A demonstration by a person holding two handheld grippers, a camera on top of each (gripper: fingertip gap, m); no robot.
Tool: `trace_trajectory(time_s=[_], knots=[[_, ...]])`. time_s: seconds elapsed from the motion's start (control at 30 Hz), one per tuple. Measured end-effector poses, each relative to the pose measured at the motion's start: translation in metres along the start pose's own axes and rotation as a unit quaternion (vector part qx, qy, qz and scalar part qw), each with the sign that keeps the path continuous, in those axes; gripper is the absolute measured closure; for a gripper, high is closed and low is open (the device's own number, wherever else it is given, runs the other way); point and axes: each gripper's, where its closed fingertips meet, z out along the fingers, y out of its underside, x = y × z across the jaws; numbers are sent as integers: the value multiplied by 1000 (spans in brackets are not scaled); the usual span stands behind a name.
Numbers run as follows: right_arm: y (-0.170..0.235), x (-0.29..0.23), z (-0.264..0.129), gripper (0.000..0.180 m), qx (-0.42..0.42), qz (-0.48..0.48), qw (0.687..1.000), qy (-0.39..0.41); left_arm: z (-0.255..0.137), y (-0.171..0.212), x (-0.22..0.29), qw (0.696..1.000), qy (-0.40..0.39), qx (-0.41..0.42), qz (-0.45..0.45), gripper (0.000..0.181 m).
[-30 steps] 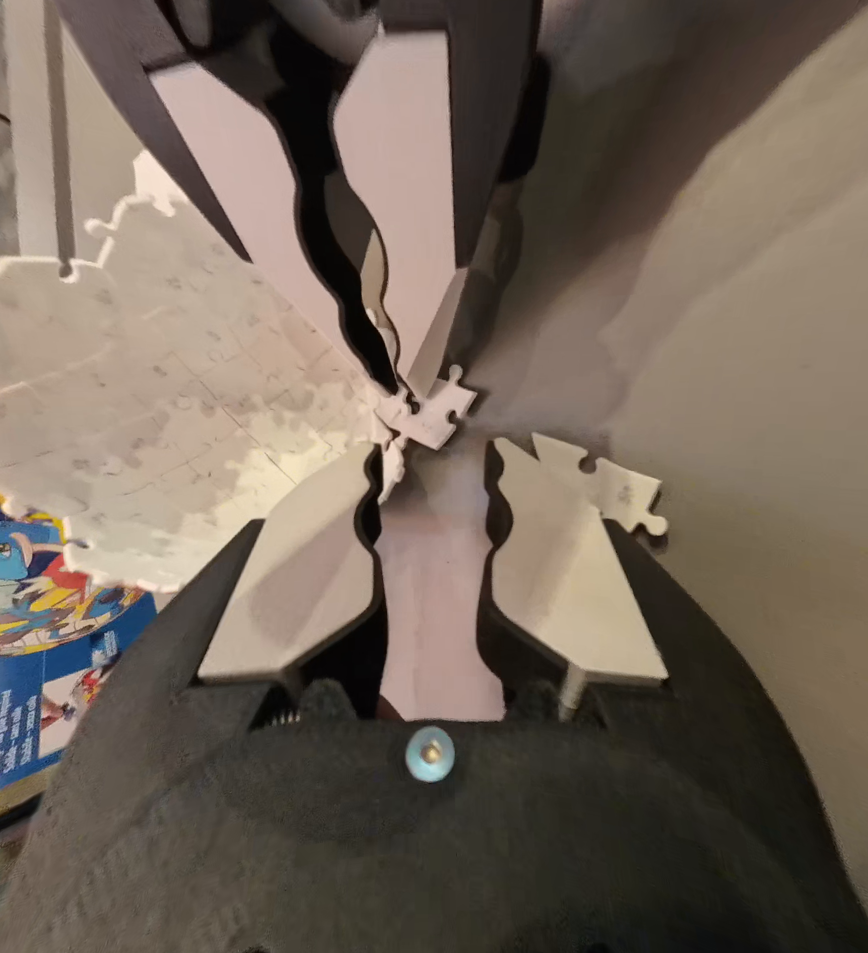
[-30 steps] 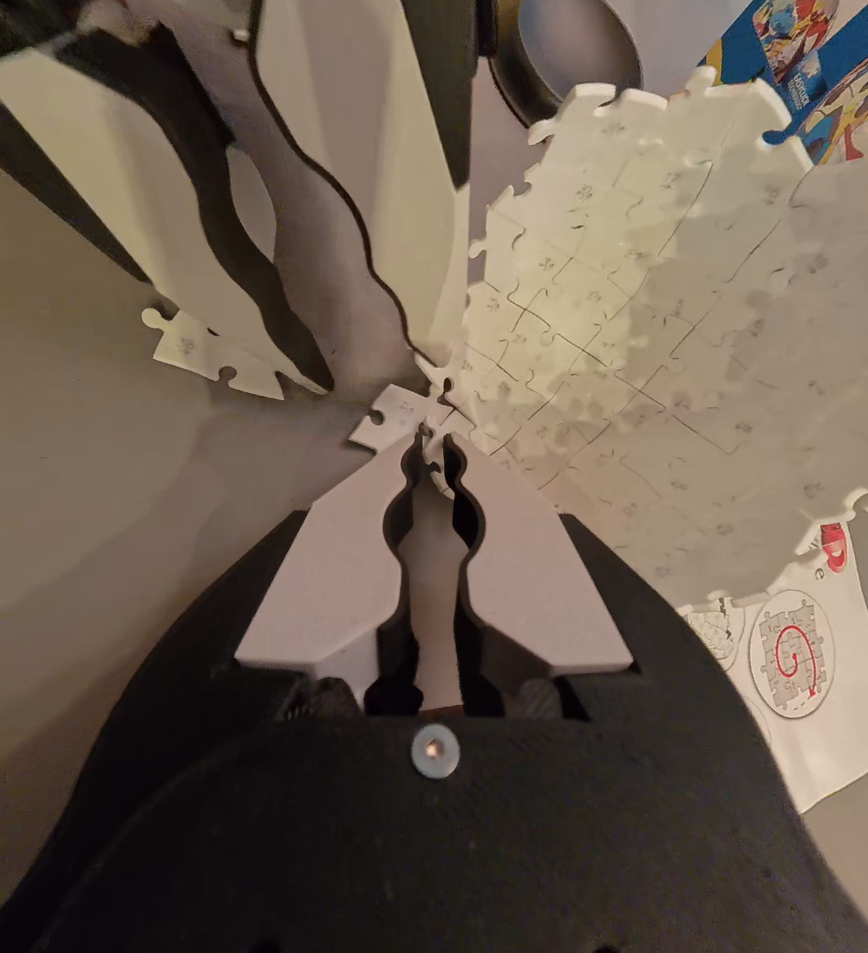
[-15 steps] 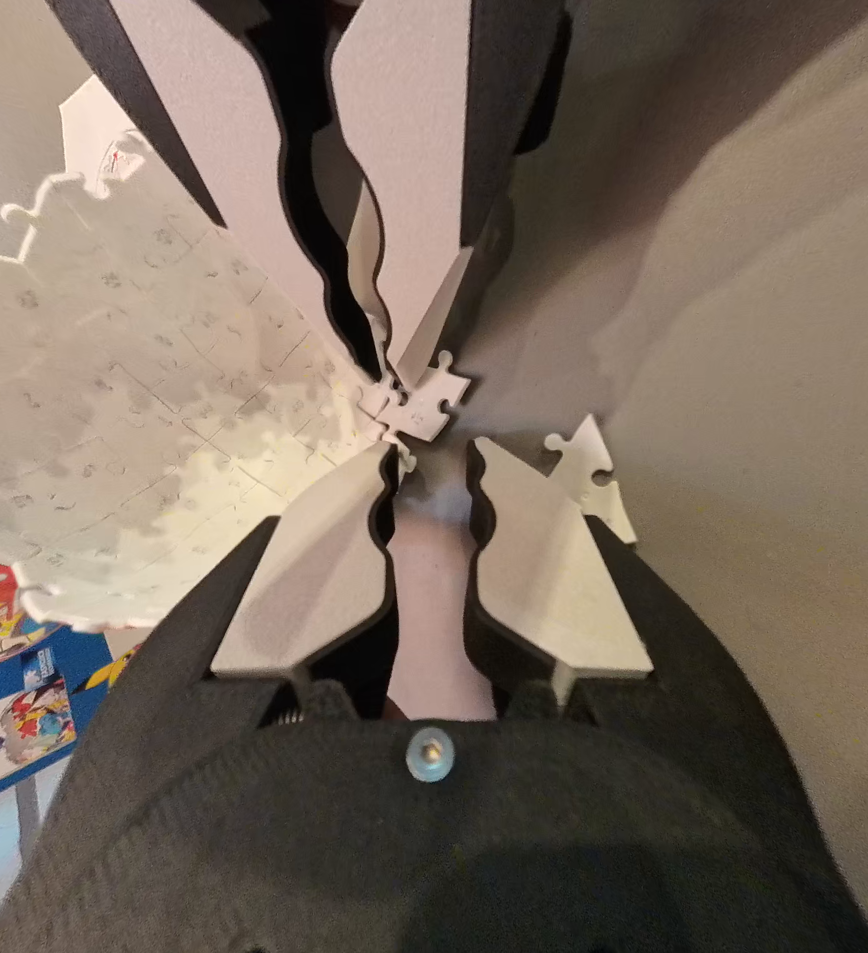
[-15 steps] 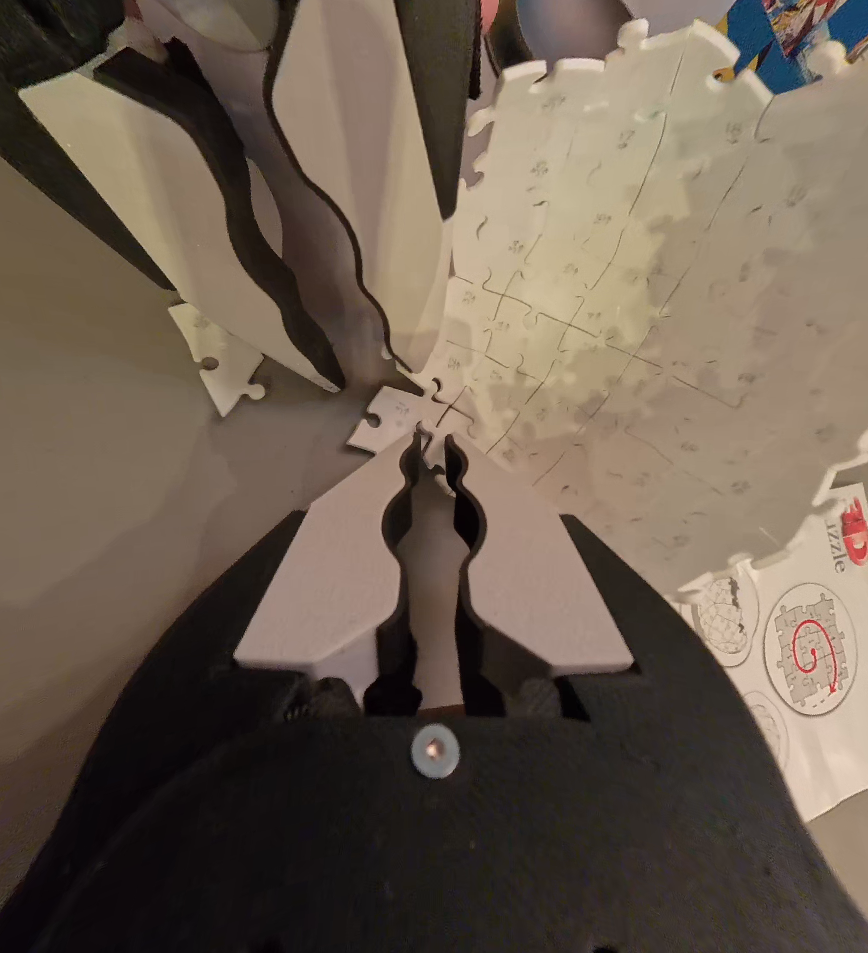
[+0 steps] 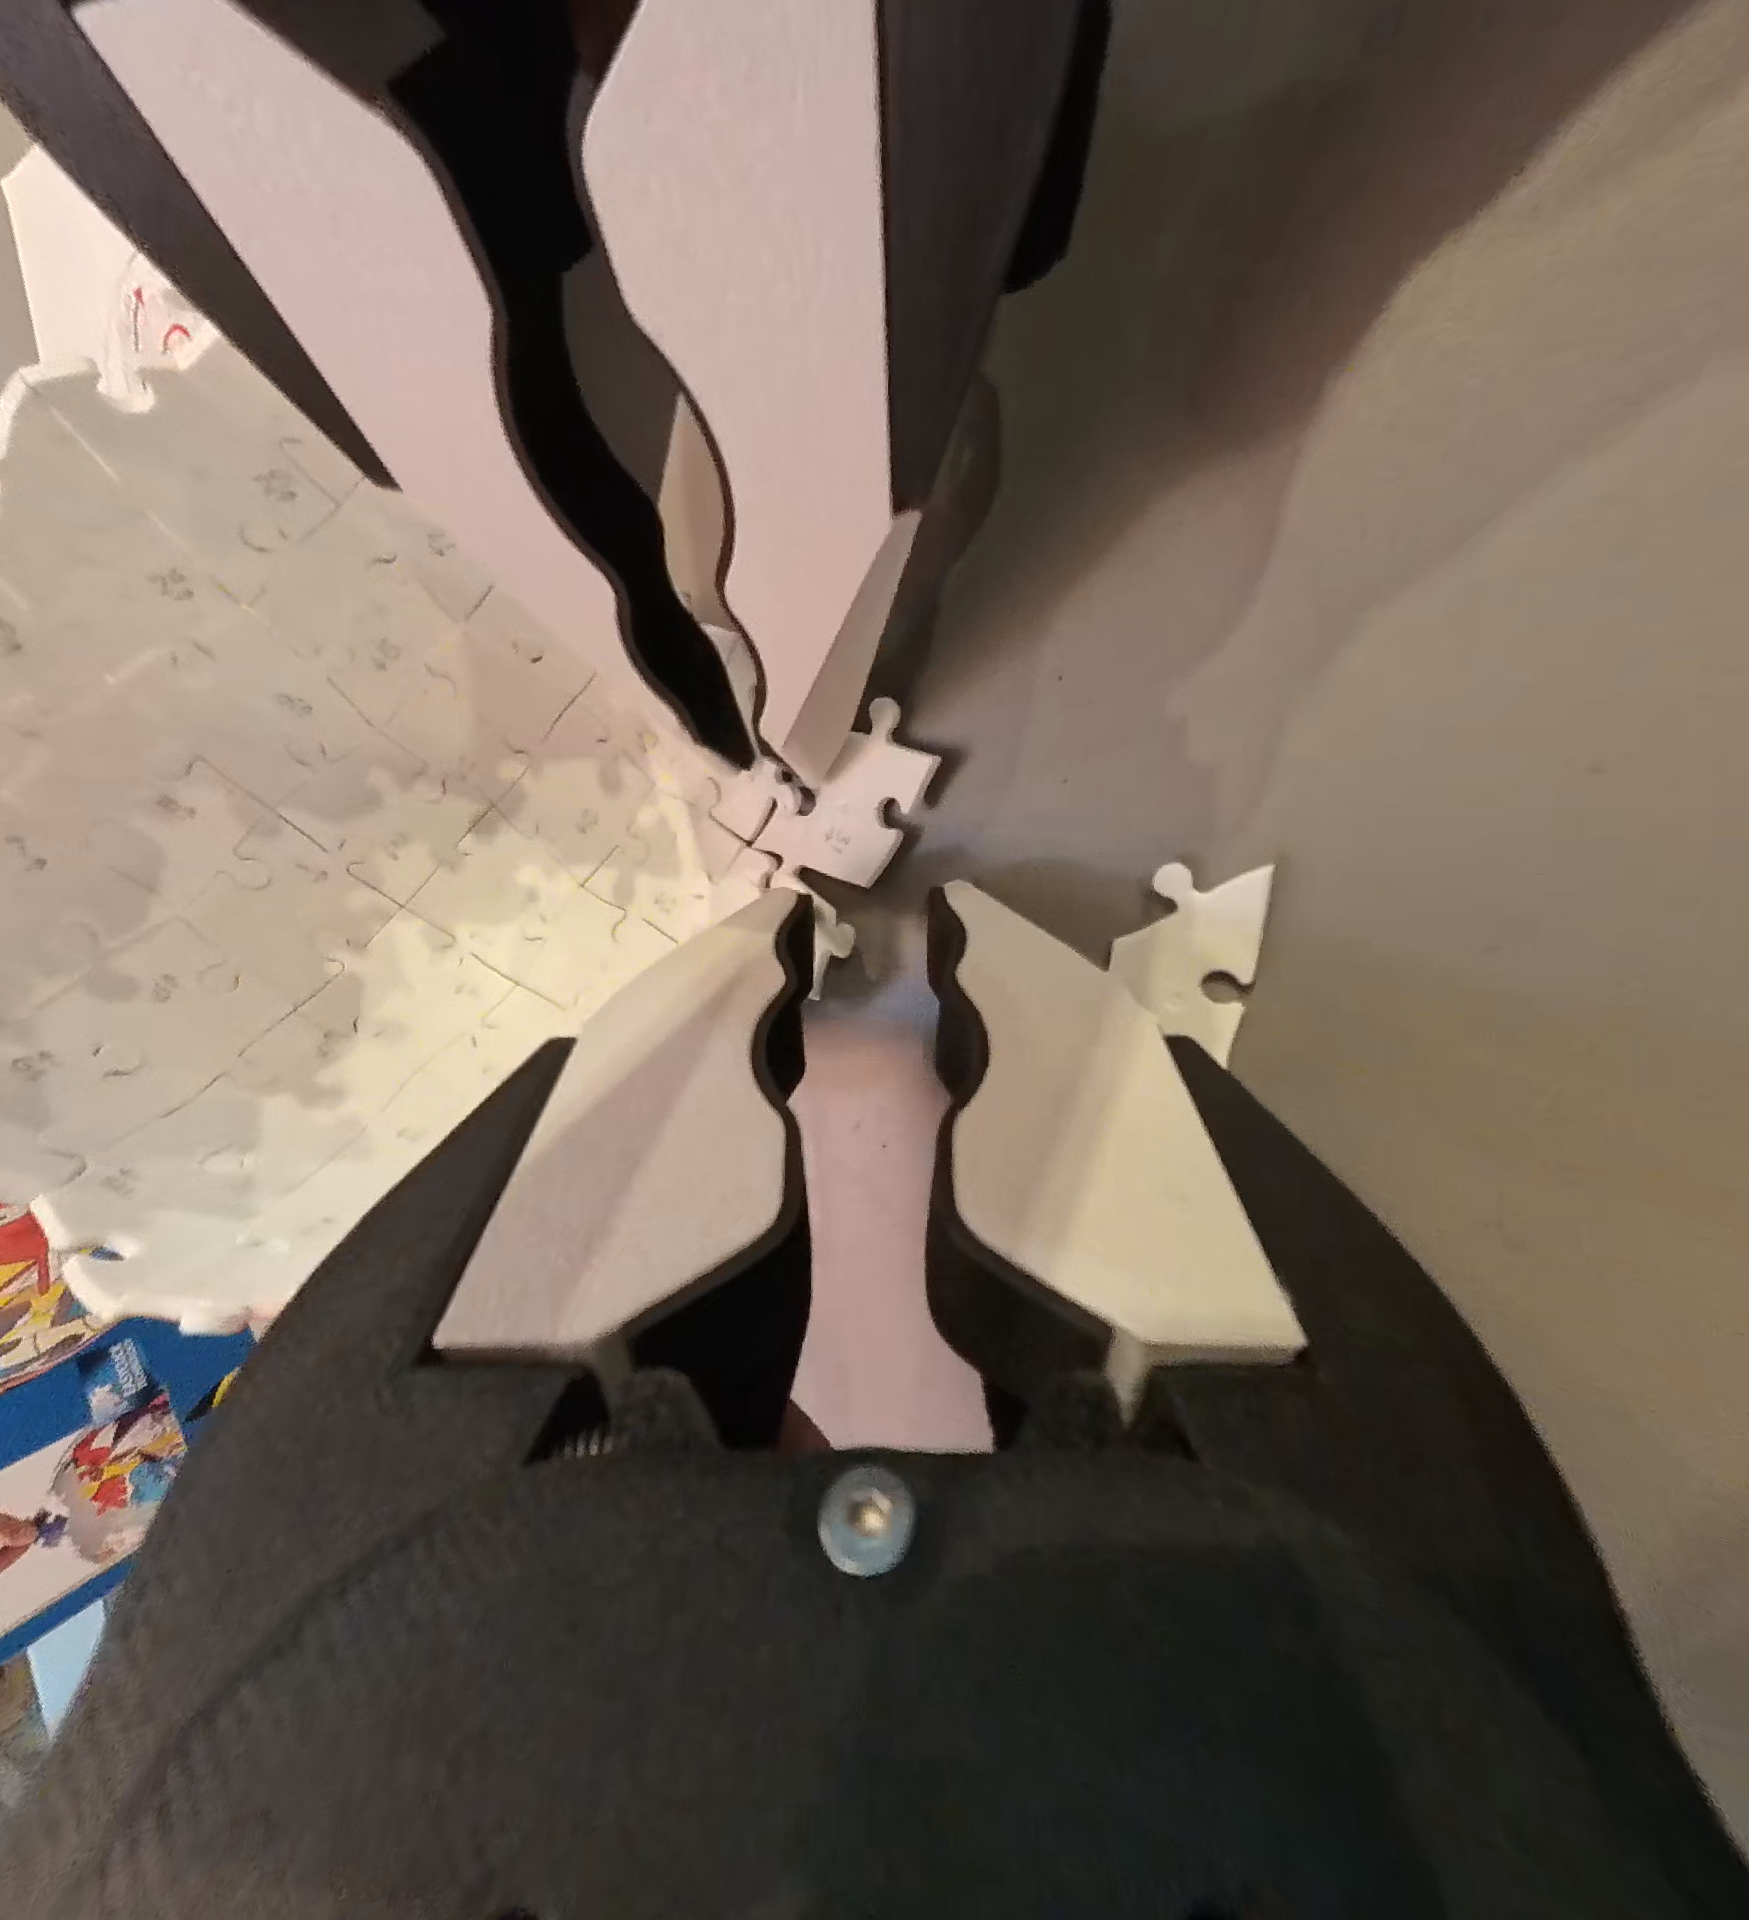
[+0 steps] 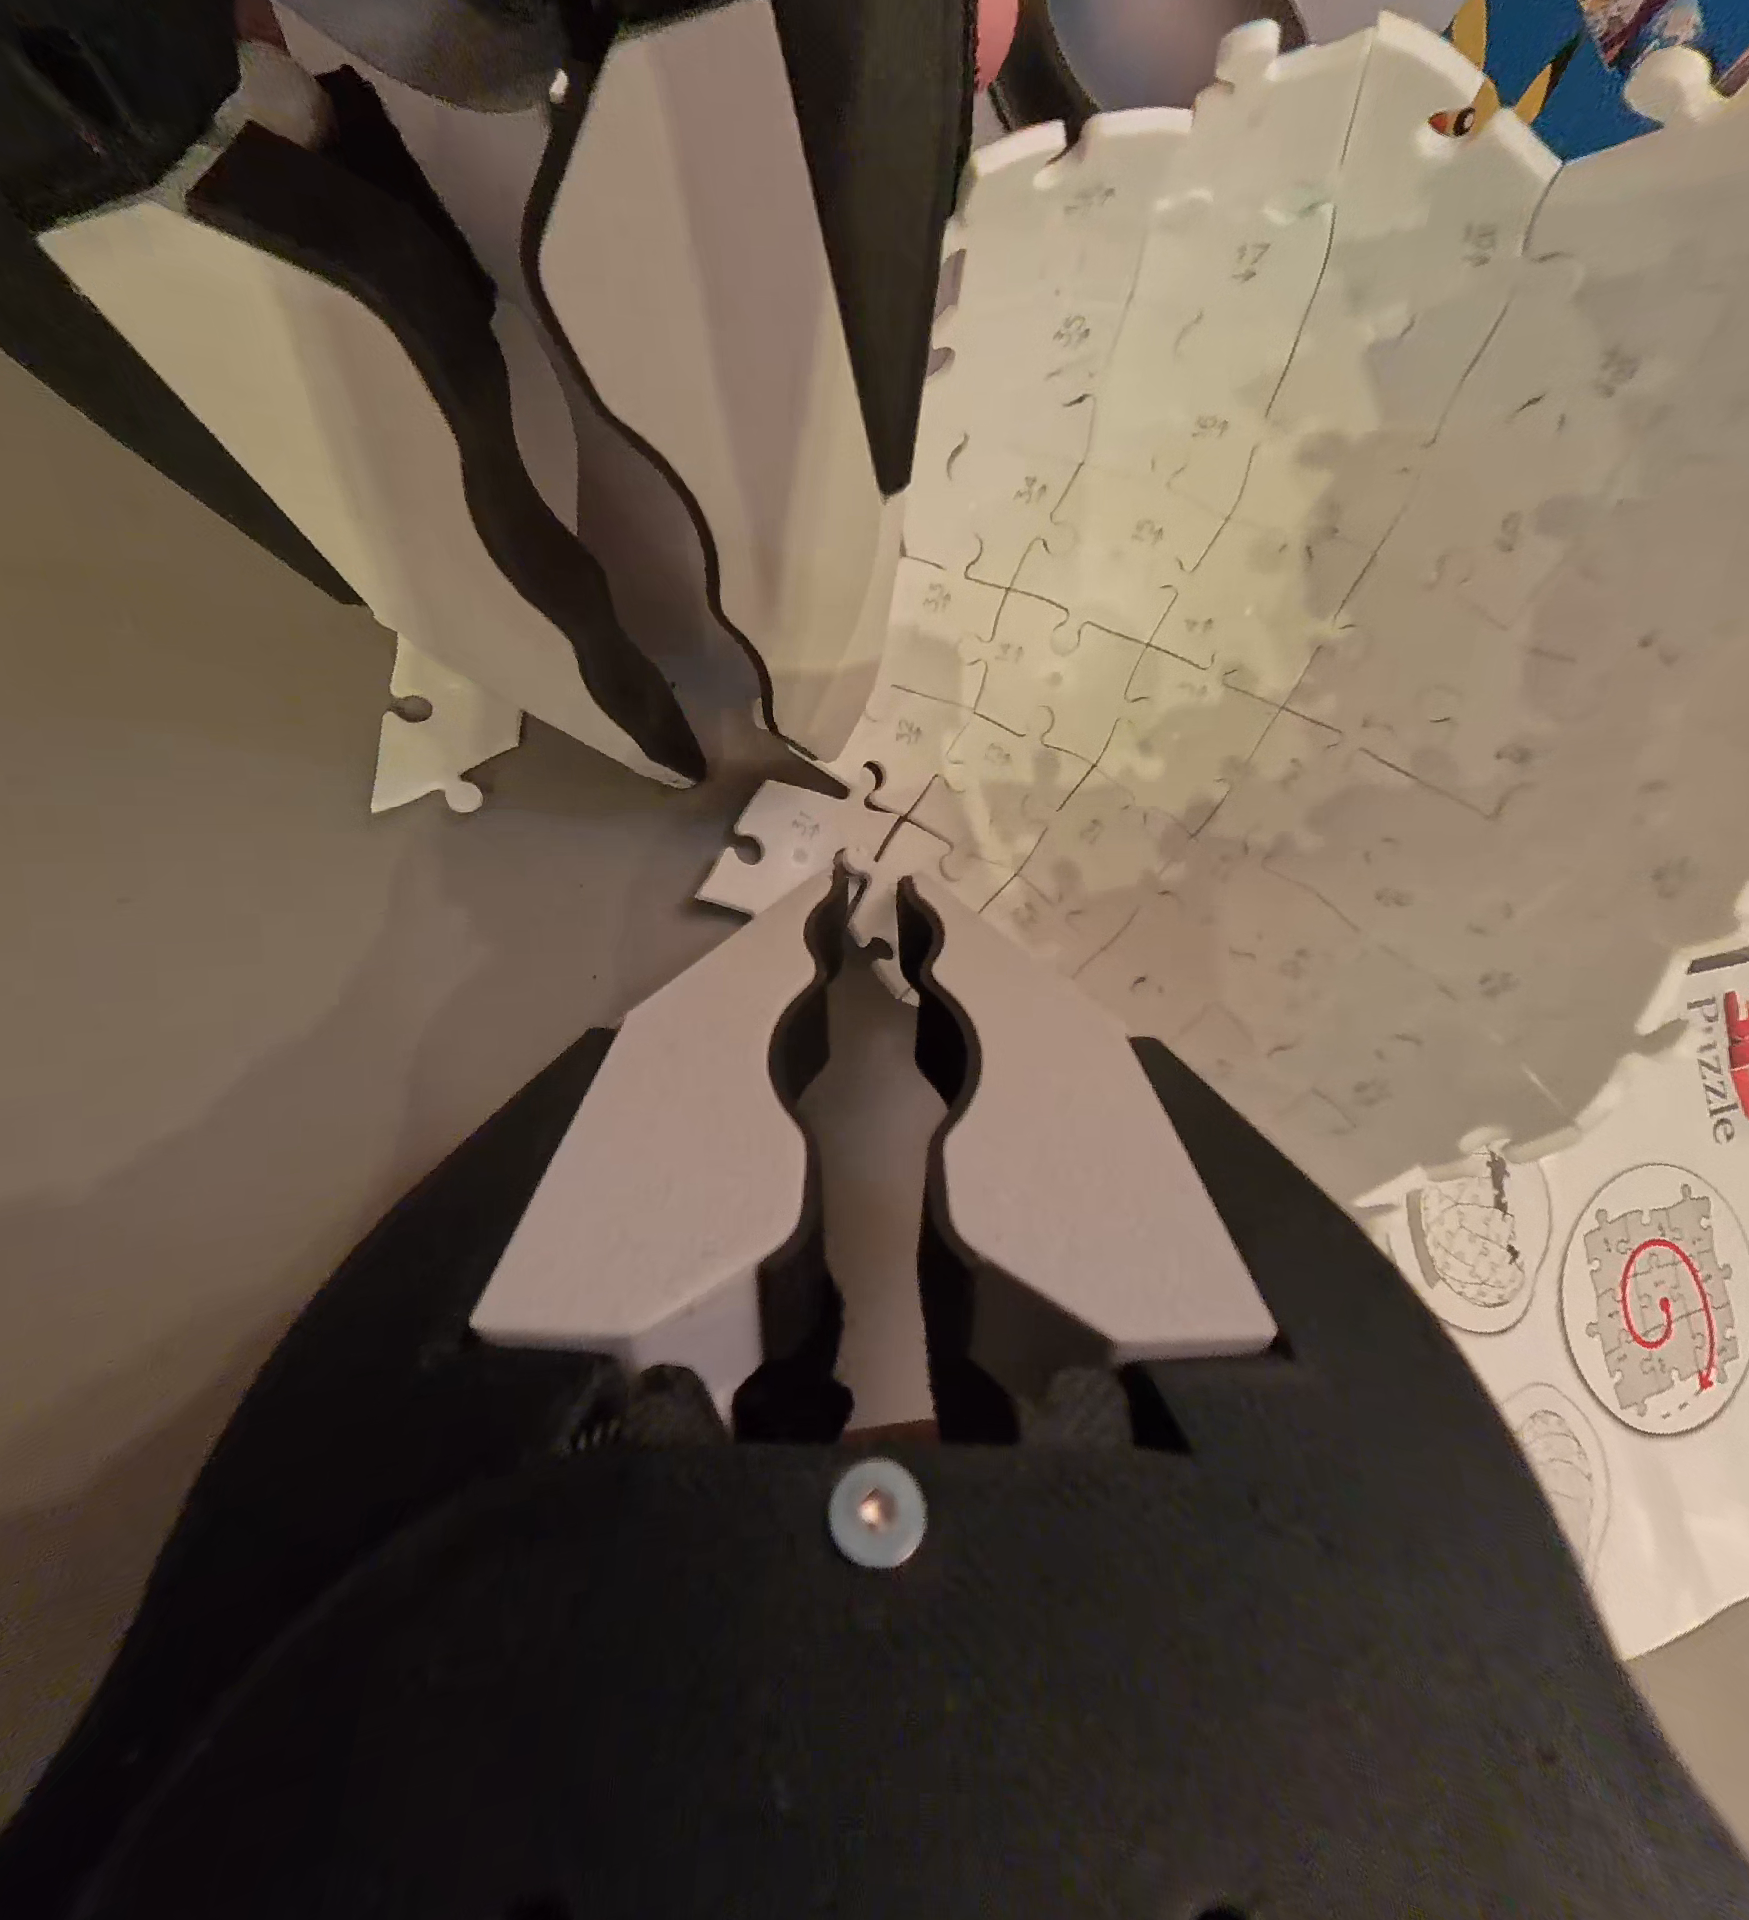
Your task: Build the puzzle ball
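The puzzle ball [image 6: 1317, 644] is a curved shell of interlocked white pieces, matte and grey-numbered on the inner side, its rim knobbed and notched. It spreads ahead and to the right of the right claw [image 6: 865, 894], whose wavy-edged white fingers are nearly together, clamped on the shell's lower edge. A square piece [image 6: 787, 852] with tabs joins the rim just left of those tips. The left claw [image 5: 870, 909] comes in from the opposite side, tips meeting the same spot – its fingers stand apart, gripping nothing. A loose triangular piece [image 5: 1202, 956] lies on the smooth grey surface [image 5: 1524, 935] just beside its right finger. A printed instruction sheet [image 6: 1628, 1299] lies right of the right claw – a blue box [image 5: 28, 1455] sits left of the left.
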Motion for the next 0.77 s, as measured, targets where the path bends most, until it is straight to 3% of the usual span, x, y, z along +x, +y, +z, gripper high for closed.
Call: trace_trajectory(time_s=[0.37, 0.77], knots=[[2, -1, -1, 173, -8, 53, 998, -19, 0, -1, 0, 1000, -2, -17, -19, 159], [3, -1, 0, 174, 1, 92, 995, -23, -21, -3, 6, 995, 9, 37, -90, 149]])
